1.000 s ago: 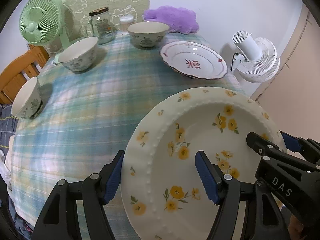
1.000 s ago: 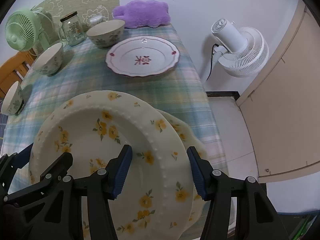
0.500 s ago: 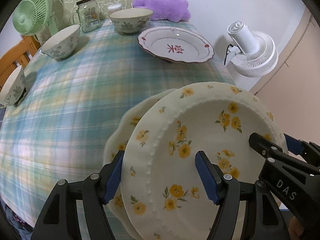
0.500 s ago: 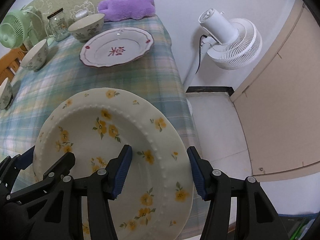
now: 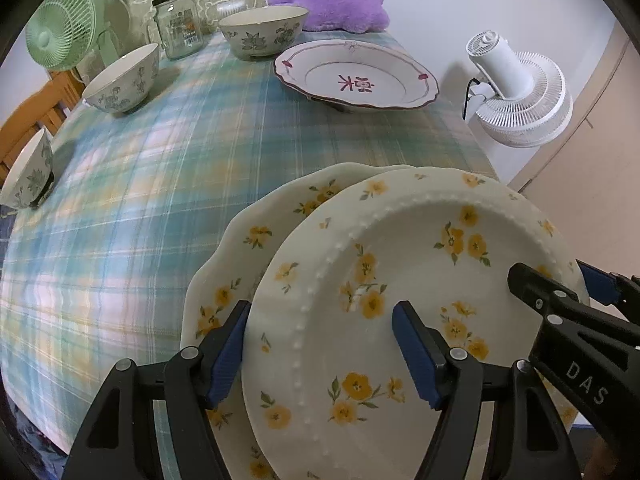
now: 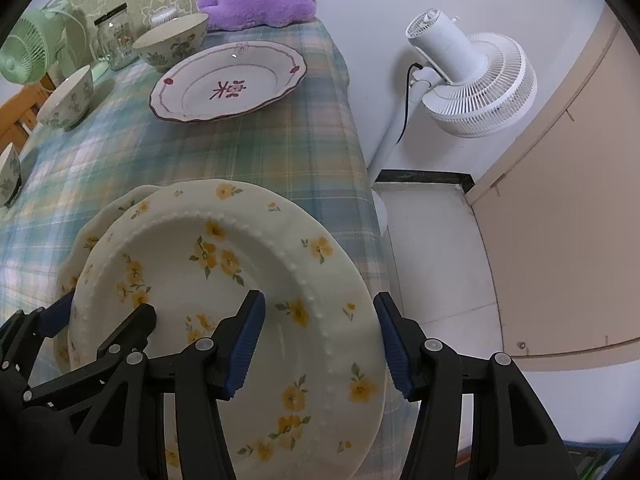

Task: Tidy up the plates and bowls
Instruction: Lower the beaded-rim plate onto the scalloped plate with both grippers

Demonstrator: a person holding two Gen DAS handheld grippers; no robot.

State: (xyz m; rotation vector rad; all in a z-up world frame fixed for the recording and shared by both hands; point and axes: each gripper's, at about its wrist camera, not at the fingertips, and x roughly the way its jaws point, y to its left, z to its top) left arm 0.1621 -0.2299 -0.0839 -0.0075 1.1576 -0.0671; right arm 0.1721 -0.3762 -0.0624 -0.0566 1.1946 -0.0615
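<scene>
A cream plate with yellow flowers and a beaded rim [image 5: 400, 248] [image 6: 224, 240] is carried between both grippers. My left gripper [image 5: 320, 312] grips its left rim, one pad outside and one inside; its jaws are opening. My right gripper [image 6: 318, 300] is shut on the right rim. Each gripper also shows at the edge of the other's view. Directly beneath lies a second yellow-flowered plate with a scalloped rim [image 5: 256, 236] [image 6: 100, 216] on the checked tablecloth [image 5: 160, 184]. I cannot tell whether the two plates touch.
A red-trimmed plate [image 5: 356, 80] [image 6: 228, 84] sits at the far right. Three floral bowls [image 5: 264, 30] [image 5: 120, 80] [image 5: 28, 172] line the back and left, with a glass jar [image 5: 178, 24], green fan [image 5: 60, 36] and purple plush [image 5: 332, 4]. A white fan [image 6: 472, 80] stands past the table's right edge.
Both grippers have carried the beaded plate down and toward the table's near right corner. It now sits over the scalloped plate, which shows beneath it at the left.
</scene>
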